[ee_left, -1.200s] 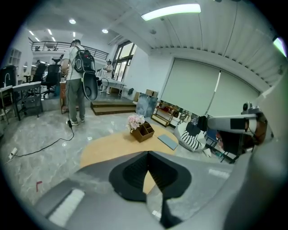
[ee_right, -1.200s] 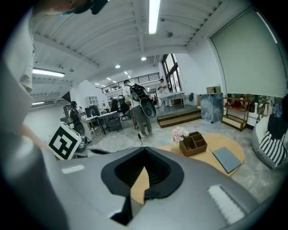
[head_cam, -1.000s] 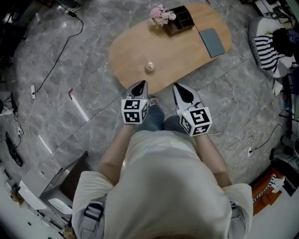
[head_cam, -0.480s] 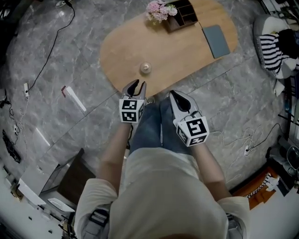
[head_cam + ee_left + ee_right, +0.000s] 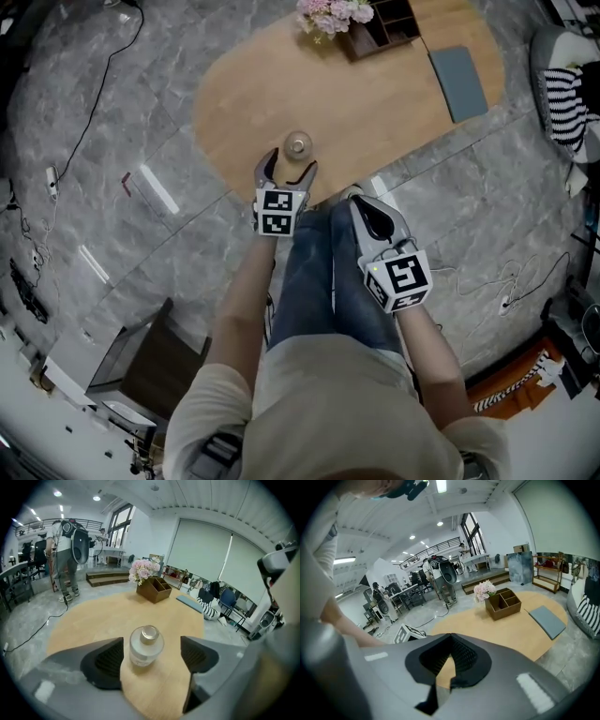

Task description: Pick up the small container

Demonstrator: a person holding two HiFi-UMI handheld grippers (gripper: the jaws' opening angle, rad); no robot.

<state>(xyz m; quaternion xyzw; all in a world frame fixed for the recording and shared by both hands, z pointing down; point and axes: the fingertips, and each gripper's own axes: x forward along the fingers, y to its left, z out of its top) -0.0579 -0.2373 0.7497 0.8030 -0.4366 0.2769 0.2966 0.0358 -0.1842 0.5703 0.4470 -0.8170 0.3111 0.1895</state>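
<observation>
A small clear glass container with a round metallic lid (image 5: 298,144) (image 5: 146,645) is seen upright on the oval light-wooden table (image 5: 375,103) (image 5: 93,616) (image 5: 501,630), close to the table's near edge and well apart from the other things on it.

The left gripper (image 5: 291,164) (image 5: 152,658) is held low over that near edge, pointed steeply down at the container. Its jaws have just been opening and are spread wide. Along the jaws, the container is framed in the gap between the two dark ribbed pads (image 5: 110,660), nearer the left pad; neither pad is pressed on it. From the head view, the container is seen just at the jaw tips.

The right gripper (image 5: 361,201) (image 5: 450,641) is held beside the left one, off the table's edge and above the person's blue-jeaned legs (image 5: 319,272). Its jaws are pressed together at the tips, and nothing is pinched between them.

At the far end of the table, a brown wooden box with open compartments (image 5: 389,23) (image 5: 153,588) (image 5: 503,603) is placed, with a bunch of pale pink flowers (image 5: 328,14) (image 5: 144,569) (image 5: 484,590) touching its left side. A flat grey-blue rectangular pad (image 5: 459,82) (image 5: 190,603) (image 5: 547,620) is laid near the box, toward the table's right end. The table is set on a grey marble-patterned floor (image 5: 122,112).
</observation>
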